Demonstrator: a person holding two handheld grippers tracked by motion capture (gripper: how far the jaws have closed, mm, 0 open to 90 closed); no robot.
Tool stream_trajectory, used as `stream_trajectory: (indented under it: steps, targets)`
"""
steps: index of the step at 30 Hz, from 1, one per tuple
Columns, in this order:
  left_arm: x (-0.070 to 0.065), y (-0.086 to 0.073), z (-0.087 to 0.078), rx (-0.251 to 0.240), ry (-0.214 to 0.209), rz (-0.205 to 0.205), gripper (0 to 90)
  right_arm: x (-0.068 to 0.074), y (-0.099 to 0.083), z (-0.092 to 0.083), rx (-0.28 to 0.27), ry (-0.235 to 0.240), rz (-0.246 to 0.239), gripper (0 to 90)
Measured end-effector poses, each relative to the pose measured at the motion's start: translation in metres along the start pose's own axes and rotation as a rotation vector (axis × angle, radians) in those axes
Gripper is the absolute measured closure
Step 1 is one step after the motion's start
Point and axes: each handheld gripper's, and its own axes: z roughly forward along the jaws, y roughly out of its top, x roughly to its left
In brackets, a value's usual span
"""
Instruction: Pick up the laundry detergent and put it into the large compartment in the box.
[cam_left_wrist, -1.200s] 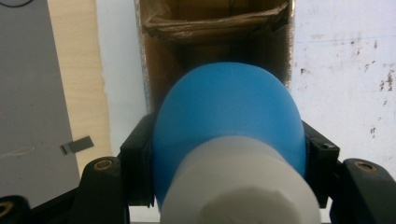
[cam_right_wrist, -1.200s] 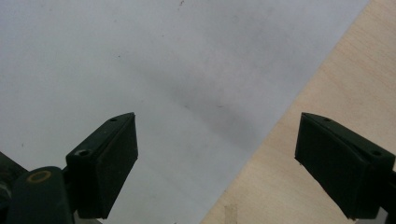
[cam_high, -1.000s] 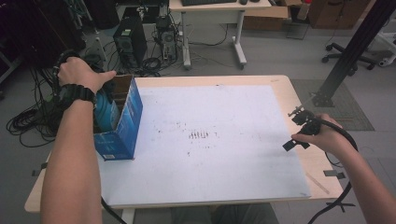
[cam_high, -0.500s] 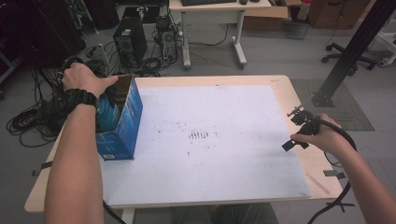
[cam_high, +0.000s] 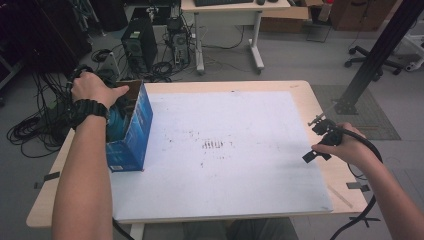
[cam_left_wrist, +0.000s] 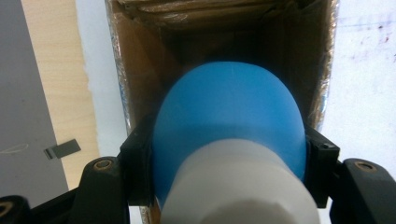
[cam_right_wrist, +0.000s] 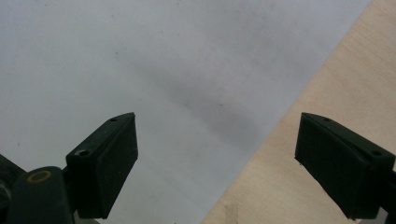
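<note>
Blue plastic: a rounded blue object with a white cylindrical base (cam_left_wrist: 229, 154) sits clamped between the two black jaws of the left gripper (cam_left_wrist: 229, 172), their pads pressed on its two sides.
Cardboard: the open blue-printed cardboard box with a brown inside (cam_high: 131, 131) lies straight beyond the left fingertips, its mouth facing them; the blue dome is at the opening.
Right gripper (cam_right_wrist: 217, 163): jaws spread wide, nothing between them; under the fingertips lies the edge where the white sheet (cam_high: 225, 150) meets the pale wooden table (cam_high: 305, 95).
Risk, slipping: the dome looks smooth and curved, so I judge the pads could slide off it if the grip loosens.
Risk, snagging: the object nearly spans the box's width, so it may catch a wall and shove the box along the sheet; the right gripper is well apart and cannot steady it.
Count: one blue object, one box, one sheet, one table, two grippers.
</note>
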Motion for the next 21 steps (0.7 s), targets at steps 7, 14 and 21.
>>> stream_trajectory:
  steps: [7,14,21]
  targets:
    - [-0.001,0.000,0.006,0.008,-0.011,0.000,37.6,0.000,-0.001,0.002,0.003,0.000,0.001,13.3]
    - [0.000,-0.001,0.013,0.016,-0.009,0.001,37.6,-0.001,-0.002,0.002,0.003,0.001,0.003,13.3]
    - [0.000,-0.001,0.018,0.018,-0.010,0.002,37.5,-0.001,-0.003,0.004,0.005,0.004,0.006,13.3]
